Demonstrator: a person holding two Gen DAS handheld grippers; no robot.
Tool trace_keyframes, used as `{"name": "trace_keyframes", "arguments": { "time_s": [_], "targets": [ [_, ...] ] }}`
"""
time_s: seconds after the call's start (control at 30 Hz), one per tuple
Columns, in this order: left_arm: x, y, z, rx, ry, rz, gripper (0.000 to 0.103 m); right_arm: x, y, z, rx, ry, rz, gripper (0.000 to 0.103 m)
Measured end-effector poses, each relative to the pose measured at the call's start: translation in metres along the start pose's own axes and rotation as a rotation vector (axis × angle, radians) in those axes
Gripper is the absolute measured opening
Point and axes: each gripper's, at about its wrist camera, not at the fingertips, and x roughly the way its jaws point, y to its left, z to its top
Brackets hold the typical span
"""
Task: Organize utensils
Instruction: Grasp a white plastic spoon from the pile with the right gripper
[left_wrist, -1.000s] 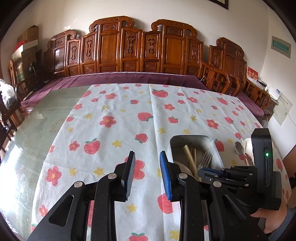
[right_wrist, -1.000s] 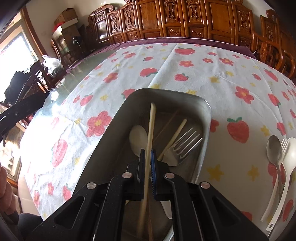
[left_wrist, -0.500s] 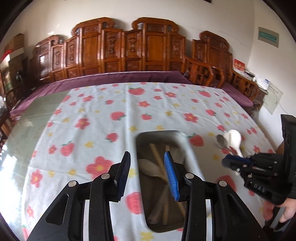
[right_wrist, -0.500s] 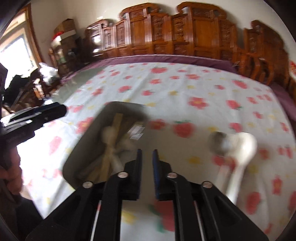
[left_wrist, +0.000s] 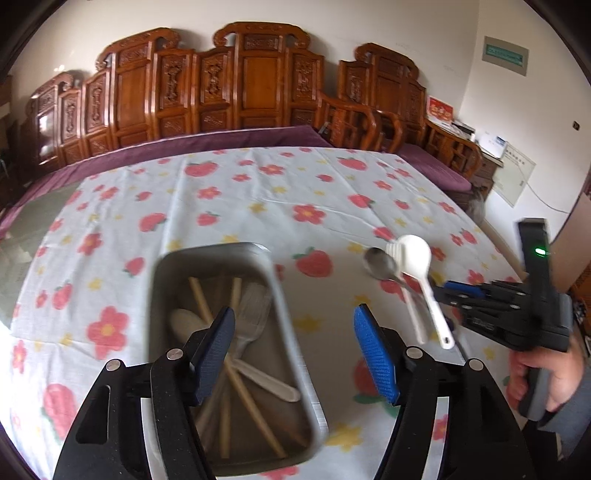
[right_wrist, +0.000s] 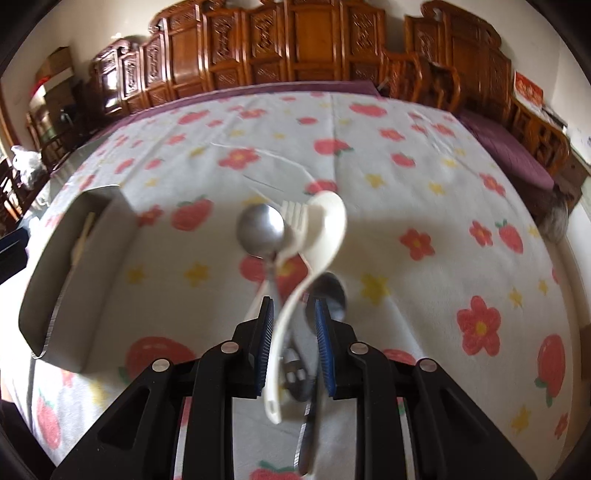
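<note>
A metal tray (left_wrist: 221, 248) holds wooden chopsticks (left_wrist: 201, 301), a fork and a white spoon. My left gripper (left_wrist: 295, 350) hovers over the tray's right rim, its jaws opening with nothing between them. To the right, on the cloth, lie a white spoon (left_wrist: 417, 254), a metal spoon (left_wrist: 380, 263) and a white fork. My right gripper (right_wrist: 293, 332) hangs over them with its jaws opening. The white spoon (right_wrist: 327, 229) runs its handle between the pads, which do not press on it. A metal spoon (right_wrist: 260, 229), a white fork (right_wrist: 295, 217) and a second metal spoon (right_wrist: 332, 291) lie close by.
A strawberry-and-flower tablecloth (left_wrist: 280, 192) covers the table. Carved wooden chairs (left_wrist: 258, 81) line the far side. In the left wrist view a person's hand (left_wrist: 546, 376) holds the right gripper (left_wrist: 458, 295). In the right wrist view the tray (right_wrist: 92, 280) is at the left.
The right gripper let go of a chopstick in the tray and swung right to the loose spoons. The left gripper widened its jaws and moved over the tray.
</note>
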Motion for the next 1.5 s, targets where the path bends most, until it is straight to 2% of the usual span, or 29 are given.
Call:
{"name": "trace_keyframes", "arguments": {
  "time_s": [0.3, 0.33, 0.43, 0.77, 1.07, 1.3, 1.5],
  "targets": [
    [0.003, -0.039, -0.013, 0.079, 0.0, -0.02, 0.064, 0.023, -0.007, 0.009, 0.053, 0.052, 0.055, 0.025],
    [0.004, -0.041, -0.014, 0.08, 0.001, -0.024, 0.064, 0.024, -0.007, 0.009, 0.054, 0.058, 0.058, 0.015],
    [0.005, -0.047, -0.016, 0.096, 0.009, -0.028, 0.064, 0.021, -0.01, 0.01, 0.067, 0.057, 0.068, 0.006],
    [0.01, -0.058, -0.026, 0.107, 0.025, -0.003, 0.064, -0.022, -0.034, 0.004, 0.102, -0.015, 0.111, 0.005],
    [0.025, -0.091, -0.023, 0.124, 0.054, 0.013, 0.064, -0.064, -0.066, -0.032, 0.064, -0.044, 0.108, 0.005],
    [0.059, -0.121, -0.016, 0.104, 0.102, 0.012, 0.064, -0.069, -0.108, -0.066, 0.1, -0.033, 0.068, 0.005],
    [0.104, -0.141, -0.006, 0.095, 0.168, 0.026, 0.064, -0.064, -0.13, -0.075, 0.14, -0.029, 0.071, 0.005]
  ]
}}
